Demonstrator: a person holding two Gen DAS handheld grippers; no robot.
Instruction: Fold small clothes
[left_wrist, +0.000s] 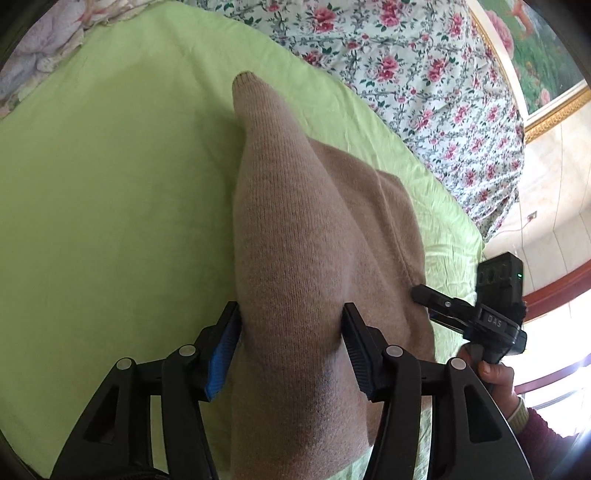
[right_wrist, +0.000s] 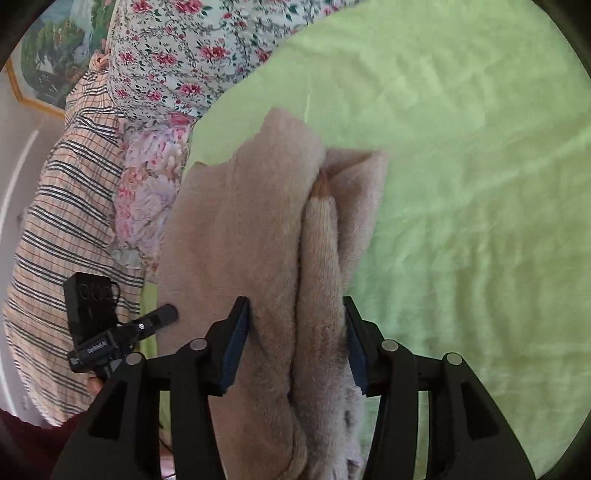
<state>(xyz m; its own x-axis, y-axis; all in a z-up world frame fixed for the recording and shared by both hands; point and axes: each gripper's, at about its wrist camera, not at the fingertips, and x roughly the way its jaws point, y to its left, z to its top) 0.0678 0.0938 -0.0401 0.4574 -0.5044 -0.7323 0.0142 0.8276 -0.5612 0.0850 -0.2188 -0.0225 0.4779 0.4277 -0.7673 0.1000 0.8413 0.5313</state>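
I see the tan knit garment (left_wrist: 295, 229), soft, light and floppy, folded on the green bed sheet (left_wrist: 92, 192), lying between the released jaws of my left gripper (left_wrist: 291, 347) and right gripper (right_wrist: 295, 343), so I'd grasp its doubled edges.

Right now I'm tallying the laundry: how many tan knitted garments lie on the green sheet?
1: the tan knitted garment lies on the green sheet, between both grippers. More may be hidden beneath it.
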